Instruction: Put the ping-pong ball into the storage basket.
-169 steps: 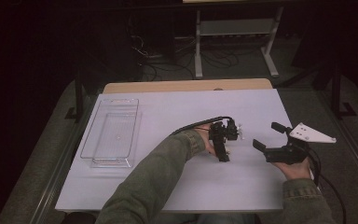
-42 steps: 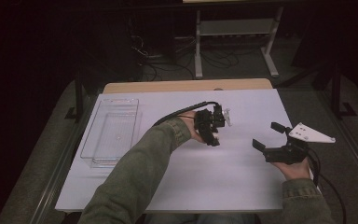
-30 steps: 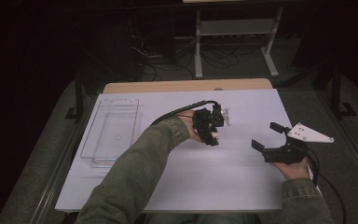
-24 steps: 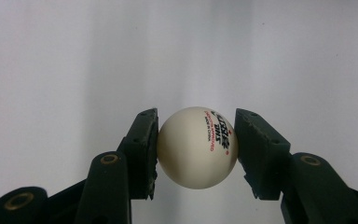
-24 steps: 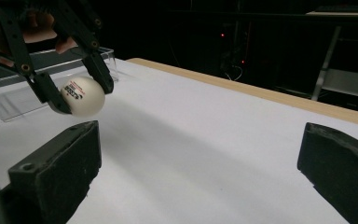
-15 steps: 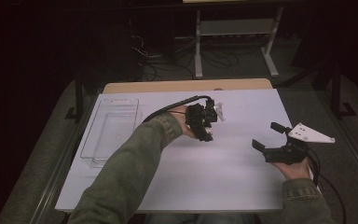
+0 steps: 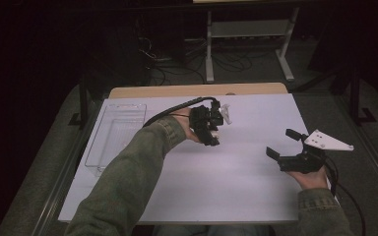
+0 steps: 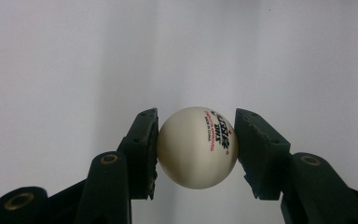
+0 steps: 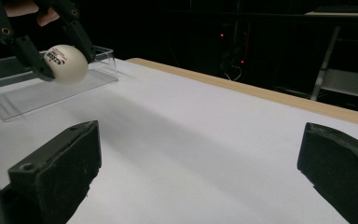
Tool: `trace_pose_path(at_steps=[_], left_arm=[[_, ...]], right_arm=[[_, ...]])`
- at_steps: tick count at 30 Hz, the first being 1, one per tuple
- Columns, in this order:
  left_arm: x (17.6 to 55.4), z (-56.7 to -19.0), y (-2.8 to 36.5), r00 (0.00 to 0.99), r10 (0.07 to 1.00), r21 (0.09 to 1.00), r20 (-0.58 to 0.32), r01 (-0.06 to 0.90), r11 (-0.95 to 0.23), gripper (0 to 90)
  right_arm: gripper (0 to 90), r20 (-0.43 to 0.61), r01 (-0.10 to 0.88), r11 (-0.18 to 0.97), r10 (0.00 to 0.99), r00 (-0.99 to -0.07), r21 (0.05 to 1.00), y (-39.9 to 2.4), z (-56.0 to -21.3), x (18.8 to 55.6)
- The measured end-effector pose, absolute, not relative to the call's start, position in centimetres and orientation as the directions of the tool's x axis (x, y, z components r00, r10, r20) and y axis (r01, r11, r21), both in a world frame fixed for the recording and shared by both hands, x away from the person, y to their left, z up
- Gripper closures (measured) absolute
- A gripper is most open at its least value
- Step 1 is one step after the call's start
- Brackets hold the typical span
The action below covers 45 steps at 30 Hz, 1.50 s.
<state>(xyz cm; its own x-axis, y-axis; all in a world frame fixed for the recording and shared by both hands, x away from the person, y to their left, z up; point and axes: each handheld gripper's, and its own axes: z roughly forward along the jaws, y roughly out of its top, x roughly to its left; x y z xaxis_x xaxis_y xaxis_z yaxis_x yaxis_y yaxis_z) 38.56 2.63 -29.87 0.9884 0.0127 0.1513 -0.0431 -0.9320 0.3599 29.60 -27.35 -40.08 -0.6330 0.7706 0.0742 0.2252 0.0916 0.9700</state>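
The clear plastic tray (image 7: pixel 114 137) lies at the left side of the white table (image 7: pixel 236 196); I see nothing in it from the high view. In the right gripper view its near wall (image 9: pixel 51 91) stands just behind the ball.

My left gripper (image 8: pixel 196 135) is closed on the white ping-pong ball (image 8: pixel 197 147), one pad pressing each side, the red and black print facing up toward the camera. In the right gripper view the ball (image 9: pixel 66 64) hangs clear of the table surface, held between the jaws of my left gripper (image 9: pixel 58 56). From above, my left gripper (image 7: pixel 215 125) sits over the middle-back part of the table, to the right of the tray.

Compared with a second ago, my left hand has carried the ball up and leftward, nearer the tray; five seconds back it was lower and closer to my right hand.

My right gripper (image 7: pixel 281 143) rests near the table's right edge, jaws wide apart with nothing between them, unmoved. Bare table lies between the ball and the tray.
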Motion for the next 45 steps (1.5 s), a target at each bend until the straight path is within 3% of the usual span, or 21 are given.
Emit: trace_pose_path(at_steps=[29, 45], left_arm=[[38.8, -27.3, 6.1, 0.981, 0.069, 0.390, 0.184, -0.008, -0.921, 51.6], [38.7, -26.0, 7.5, 0.977, 0.050, 0.360, 0.207, -0.029, -0.932, 51.5]], right_arm=[[0.0, 0.072, 0.227, 0.096, 0.771, -0.633, 0.969, -27.4, -40.1, 29.6], [0.0, 0.066, 0.227, 0.105, 0.768, -0.637, 0.968, -27.2, -40.1, 29.6]])
